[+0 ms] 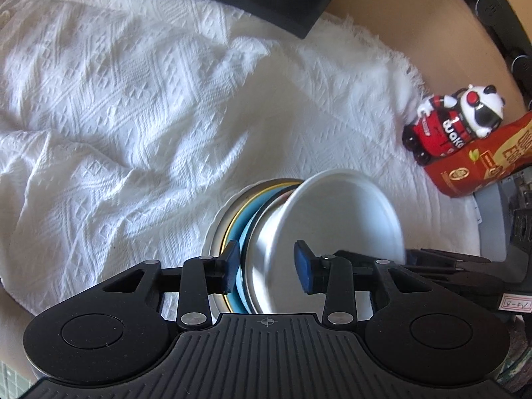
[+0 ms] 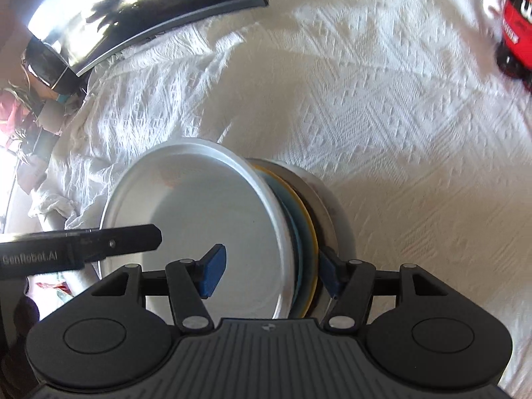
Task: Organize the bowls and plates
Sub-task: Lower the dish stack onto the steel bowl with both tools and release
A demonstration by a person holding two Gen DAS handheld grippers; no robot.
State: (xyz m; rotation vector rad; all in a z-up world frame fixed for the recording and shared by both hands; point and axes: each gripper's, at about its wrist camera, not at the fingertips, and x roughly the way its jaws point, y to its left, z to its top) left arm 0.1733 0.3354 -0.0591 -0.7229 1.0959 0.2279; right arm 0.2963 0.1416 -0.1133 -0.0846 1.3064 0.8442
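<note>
Nearest the right wrist camera, the right gripper (image 2: 269, 274) is seen straddling the edge of a stack of dishes: its left pad sits inside the metal bowl (image 2: 199, 216), its right pad against the outside of the stack, by the yellow-rimmed plate (image 2: 309, 232) and the white bowl (image 2: 327, 206) beneath. Whether both pads actually press cannot be told; the straddle is judged a means of steadying the whole stack.

From the other side, the left gripper (image 1: 267, 267) is set astride the metal bowl's wall, one pad outside by the blue plate (image 1: 247, 219), the other inside the bowl. Its jaws are half spread, and firm contact is not shown. The bowl is tilted towards the right of this view, probably because it is being seated into, or lifted from, the nest.

Beneath, the stack is borne by a white textured cloth (image 1: 116, 116), rumpled in folds. Further off, a panda figurine (image 1: 455, 123) and a red snack packet (image 1: 482, 163) are left at the cloth's edge, well apart from the dishes. A dark glossy panel (image 2: 133, 10) lies beyond.
</note>
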